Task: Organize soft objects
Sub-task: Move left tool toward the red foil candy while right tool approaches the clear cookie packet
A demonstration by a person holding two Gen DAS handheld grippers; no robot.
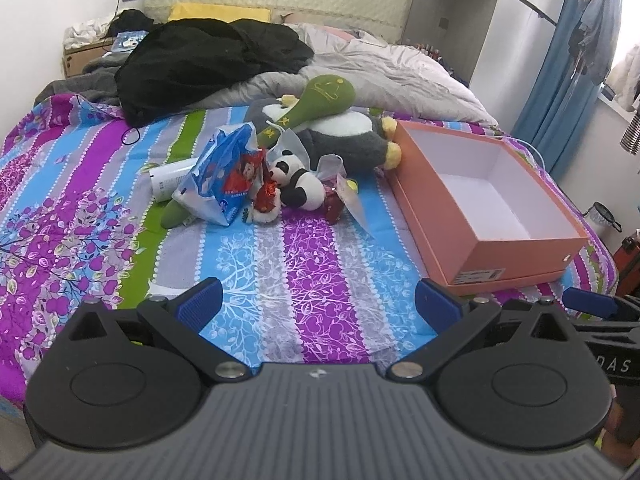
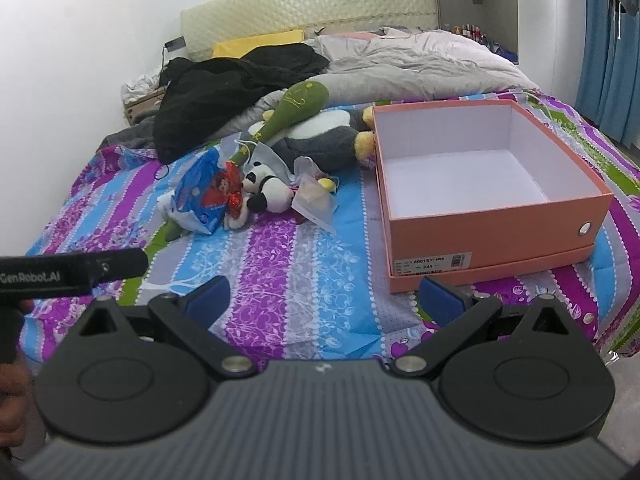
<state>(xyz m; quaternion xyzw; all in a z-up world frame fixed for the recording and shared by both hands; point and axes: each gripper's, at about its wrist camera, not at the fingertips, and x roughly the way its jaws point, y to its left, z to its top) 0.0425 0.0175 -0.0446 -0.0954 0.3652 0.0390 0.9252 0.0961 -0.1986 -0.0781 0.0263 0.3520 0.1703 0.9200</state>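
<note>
Both claws, left claw (image 1: 318, 300) and right claw (image 2: 324, 296), held spread, empty, low in frame above bed (image 1: 304, 280). Soft toys, panda (image 1: 298, 182) among them, heaped mid-frame; orange box (image 1: 520, 248) set open right, likely as receptacle.

Right gripper (image 2: 322, 296) wide open, empty, above striped bedsheet (image 2: 280, 280). Orange box (image 2: 492, 236) open. Panda plush (image 2: 268, 192) in toy pile, possibly touching blue bag (image 2: 198, 196).

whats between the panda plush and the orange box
Clear plastic wrapping and a small yellow item beside the panda plush; then bare bedsheet up to the orange box, in the right wrist view.
</note>
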